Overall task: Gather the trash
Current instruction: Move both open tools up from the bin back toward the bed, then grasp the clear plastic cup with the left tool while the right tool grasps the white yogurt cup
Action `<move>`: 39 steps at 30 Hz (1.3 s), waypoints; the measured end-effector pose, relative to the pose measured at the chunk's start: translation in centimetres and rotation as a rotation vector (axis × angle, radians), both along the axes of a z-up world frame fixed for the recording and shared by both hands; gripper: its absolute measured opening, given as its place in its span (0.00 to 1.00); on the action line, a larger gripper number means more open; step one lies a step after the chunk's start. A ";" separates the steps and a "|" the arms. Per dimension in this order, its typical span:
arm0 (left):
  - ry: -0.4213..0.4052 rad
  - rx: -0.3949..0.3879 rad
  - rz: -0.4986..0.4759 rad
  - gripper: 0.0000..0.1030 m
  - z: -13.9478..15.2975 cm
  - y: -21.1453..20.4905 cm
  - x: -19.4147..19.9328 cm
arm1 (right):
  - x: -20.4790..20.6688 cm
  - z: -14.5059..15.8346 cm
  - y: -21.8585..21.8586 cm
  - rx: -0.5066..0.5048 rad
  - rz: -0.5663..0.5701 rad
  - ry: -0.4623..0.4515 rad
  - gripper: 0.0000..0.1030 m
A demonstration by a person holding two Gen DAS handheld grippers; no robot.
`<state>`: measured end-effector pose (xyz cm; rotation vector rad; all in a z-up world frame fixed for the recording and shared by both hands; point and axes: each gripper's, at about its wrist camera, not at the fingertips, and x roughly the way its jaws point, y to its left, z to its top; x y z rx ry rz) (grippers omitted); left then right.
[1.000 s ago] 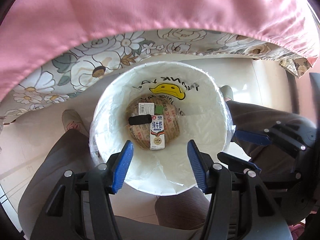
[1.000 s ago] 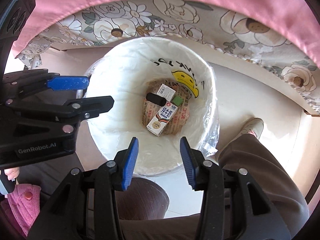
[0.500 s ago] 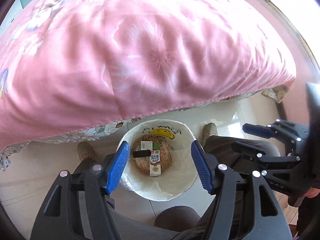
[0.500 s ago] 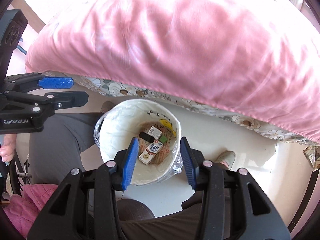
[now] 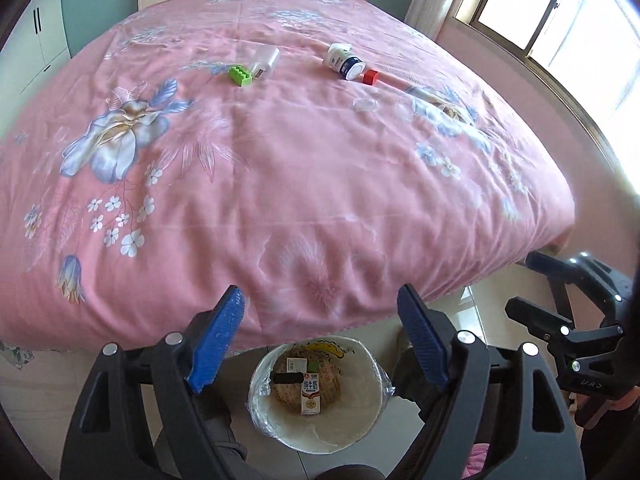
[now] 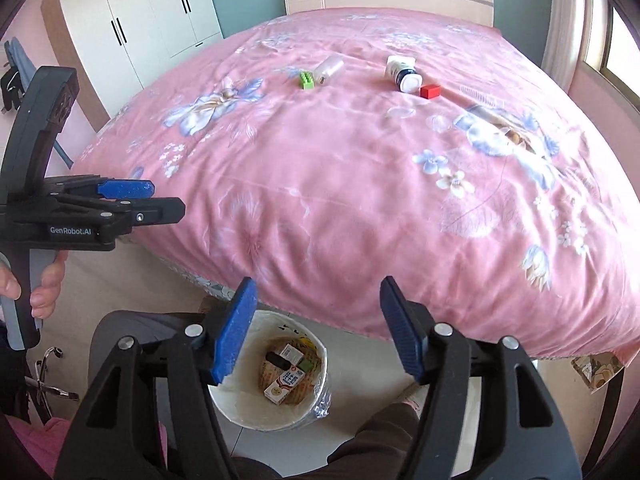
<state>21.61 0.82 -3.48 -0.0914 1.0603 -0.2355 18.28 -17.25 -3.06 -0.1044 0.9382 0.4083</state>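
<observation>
A white-lined trash bin stands on the floor at the foot of the bed, with a milk carton, a small box and a black piece inside. Far up on the pink bedspread lie a green toy brick, a white bottle, a white jar with a dark label and a red block. My left gripper and right gripper hang above the bin, jaws opening, nothing between them.
The pink flowered bedspread fills the middle of both views. A white wardrobe stands at the back left, a window at the right. The person's legs in grey trousers flank the bin. A chair base is at lower left.
Both grippers have risen from close over the bin and tilted up, so the whole bed top has come into view. Both sets of jaws have spread wider.
</observation>
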 end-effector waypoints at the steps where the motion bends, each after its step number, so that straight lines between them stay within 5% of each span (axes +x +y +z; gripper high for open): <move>1: -0.011 0.000 0.011 0.82 0.5 0.1 0.5 | 0.4 0.6 -0.1 0.004 -0.002 -0.016 0.68; 10: -0.069 0.034 0.095 0.85 3.2 1.3 7.4 | 6.2 4.8 -1.0 0.004 -0.020 -0.121 0.69; 20: -0.114 0.135 0.058 0.85 4.8 0.5 16.6 | 14.8 7.2 -0.6 -0.012 -0.018 -0.171 0.70; 29: -0.092 0.229 0.014 0.85 2.3 -0.7 24.5 | 24.6 5.6 0.7 -0.081 -0.015 -0.181 0.71; 39: -0.008 0.307 0.006 0.85 -3.2 -0.8 33.3 | 36.8 0.2 1.9 -0.143 0.006 -0.078 0.71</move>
